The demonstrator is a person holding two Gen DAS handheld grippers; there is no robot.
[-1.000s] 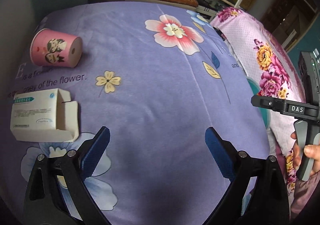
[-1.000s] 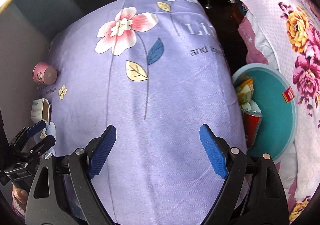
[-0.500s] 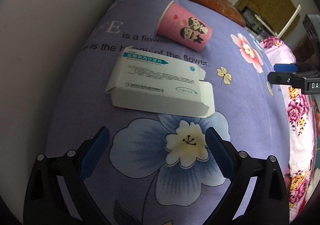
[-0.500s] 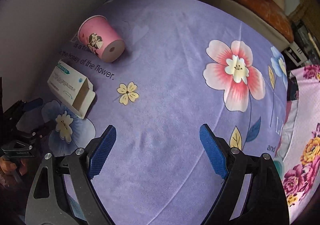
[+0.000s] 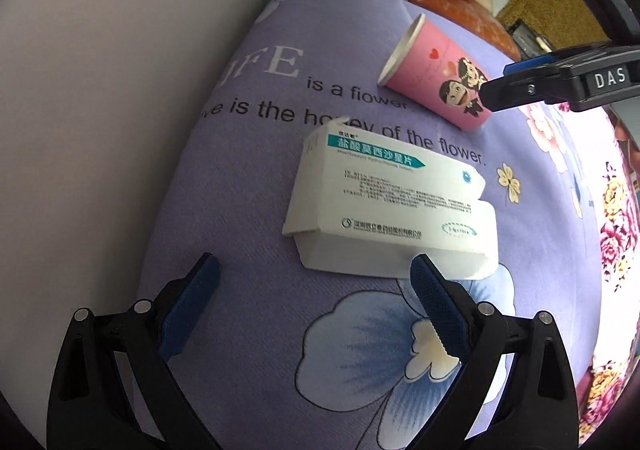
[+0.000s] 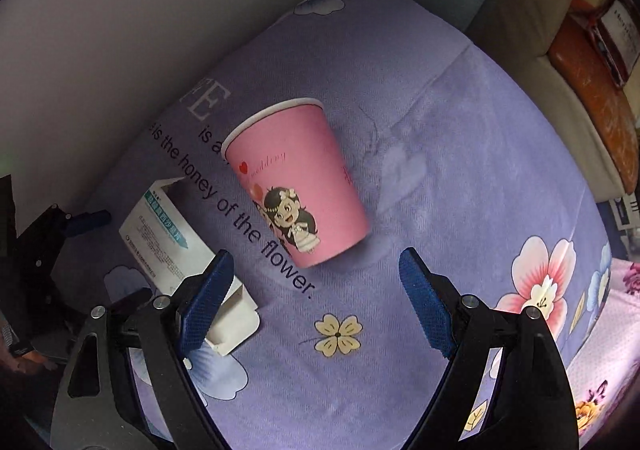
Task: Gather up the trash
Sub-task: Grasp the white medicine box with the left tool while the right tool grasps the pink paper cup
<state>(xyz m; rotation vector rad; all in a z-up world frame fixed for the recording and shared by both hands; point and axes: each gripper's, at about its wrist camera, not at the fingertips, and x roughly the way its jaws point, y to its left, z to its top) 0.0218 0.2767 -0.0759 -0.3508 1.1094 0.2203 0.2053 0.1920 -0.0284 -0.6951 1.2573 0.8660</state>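
A purple cloth with printed flowers and lettering covers the whole work surface, running up against a pale wall on its far-left side. Beyond its far edge the right wrist view alone shows a beige sofa with an orange cushion; the left wrist view shows only a strip of that cushion, and a pink floral bedspread off to the right.

The white cardboard medicine box with teal print lies flat on the cloth, one end flap open. In the left wrist view it fills the middle, just ahead of the left gripper, whose blue-padded jaws are spread wide and hold nothing; the right-hand pad overlaps the box's near edge. In the right wrist view the box is half hidden behind a finger.

The pink paper cup with a cartoon couple lies on its side near the box, mouth toward the wall. The right gripper hangs just short of the cup's base, jaws spread and empty.
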